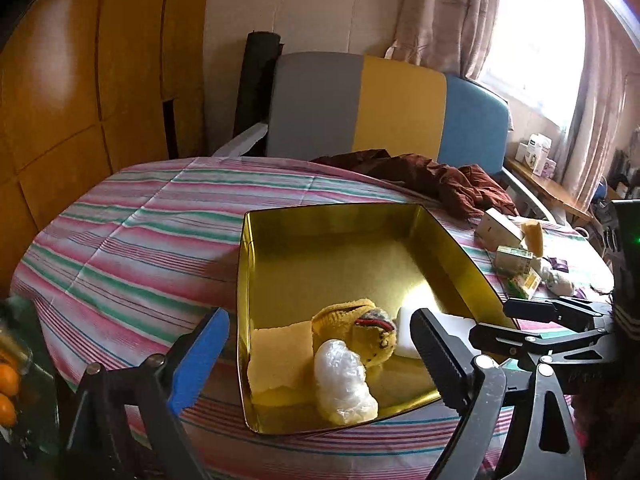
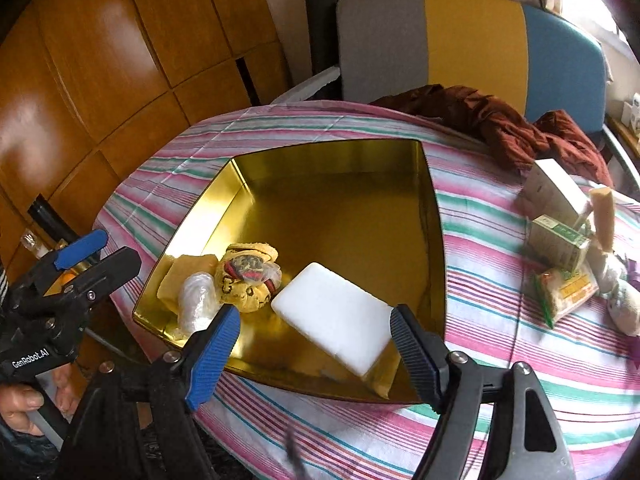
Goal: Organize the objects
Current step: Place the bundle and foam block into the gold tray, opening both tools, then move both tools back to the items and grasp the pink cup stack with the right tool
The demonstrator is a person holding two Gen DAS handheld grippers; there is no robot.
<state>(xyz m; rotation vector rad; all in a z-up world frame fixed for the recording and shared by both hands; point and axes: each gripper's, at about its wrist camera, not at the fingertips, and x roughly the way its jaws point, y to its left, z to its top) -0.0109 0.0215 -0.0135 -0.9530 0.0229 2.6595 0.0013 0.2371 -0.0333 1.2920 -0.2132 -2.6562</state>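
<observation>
The left hand-held gripper (image 1: 320, 354) stands wide open at the bottom of the left wrist view, its blue pad (image 1: 199, 360) at lower left over the striped cloth and its black toothed finger at lower right over the tin's near right part; nothing is between the jaws in a grip, and the pads touch nothing. Beyond it sits the gold tin (image 1: 280, 216), open-topped, on the bench (image 1: 132, 220). In the tin's near left corner lie a yellow sponge (image 1: 280, 356), a plastic-wrapped bundle (image 1: 344, 384) and a yellow knitted piece (image 1: 360, 332), all touching one another. The right hand-held gripper (image 2: 316, 340) is also released, its two blue pads spread at the bottom centre of the right wrist view. A white block (image 2: 336, 316) lies tilted in the tin between and just beyond the pads; whether the right pad brushes its edge I cannot tell, but it is not clamped. In this view the left hand-held gripper shows at the left edge, held by a hand (image 2: 24, 404) at lower left. At the right of the bench, well apart from the tin, stand small cartons (image 2: 560, 240) and a packet (image 2: 568, 292). A brown cloth (image 2: 500, 124) lies crumpled at the far edge, before a chair (image 2: 472, 32).
</observation>
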